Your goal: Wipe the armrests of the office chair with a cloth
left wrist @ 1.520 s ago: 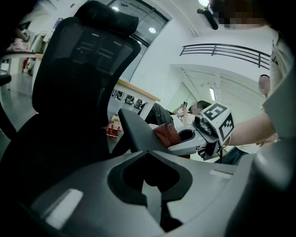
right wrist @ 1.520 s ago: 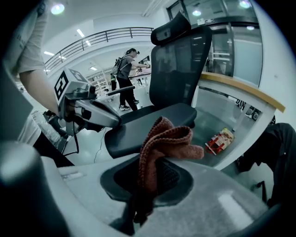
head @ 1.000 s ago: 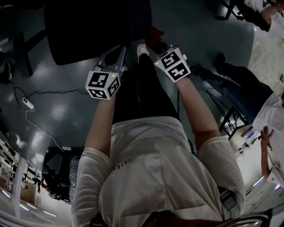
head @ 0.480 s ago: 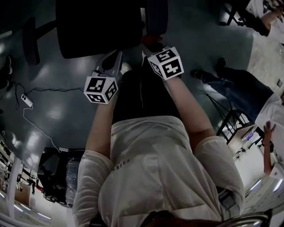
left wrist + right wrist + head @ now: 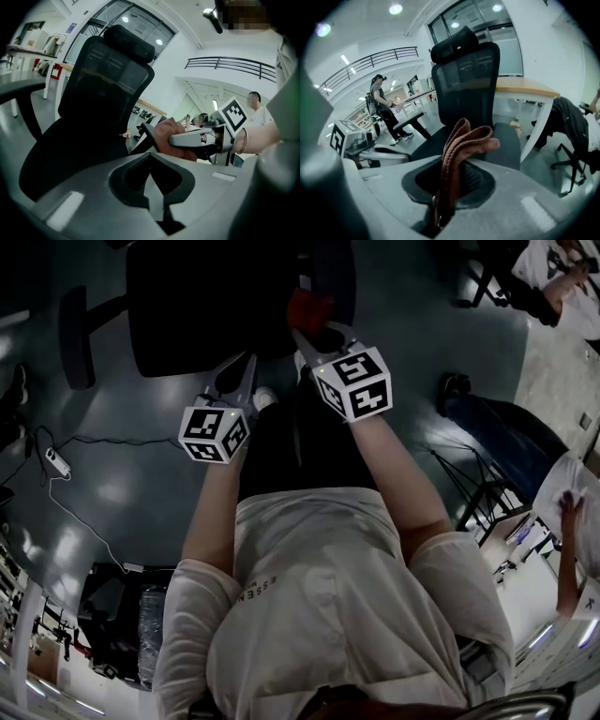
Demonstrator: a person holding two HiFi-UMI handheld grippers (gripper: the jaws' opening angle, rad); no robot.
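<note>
A black office chair [image 5: 216,306] with a mesh back [image 5: 101,79] stands in front of me. My right gripper [image 5: 314,337] is shut on a folded reddish-brown cloth [image 5: 461,143], and the cloth [image 5: 307,307] sits at the chair's right armrest [image 5: 333,273]. The left gripper view shows the cloth [image 5: 165,135] pressed against that armrest's edge [image 5: 149,134]. My left gripper [image 5: 241,381] hangs just short of the seat's front edge, jaws shut with nothing between them [image 5: 157,199]. The chair's left armrest [image 5: 75,338] stands apart from both grippers.
A power strip and cable [image 5: 56,460] lie on the grey floor at the left. Another person's legs [image 5: 487,418] stand at the right beside a dark metal frame [image 5: 478,488]. A person [image 5: 379,105] works at desks in the background. Bags [image 5: 117,610] sit behind me.
The right gripper has carried the cloth forward to the chair's right armrest, where more of the cloth now shows. The left gripper has stayed near the seat's front.
</note>
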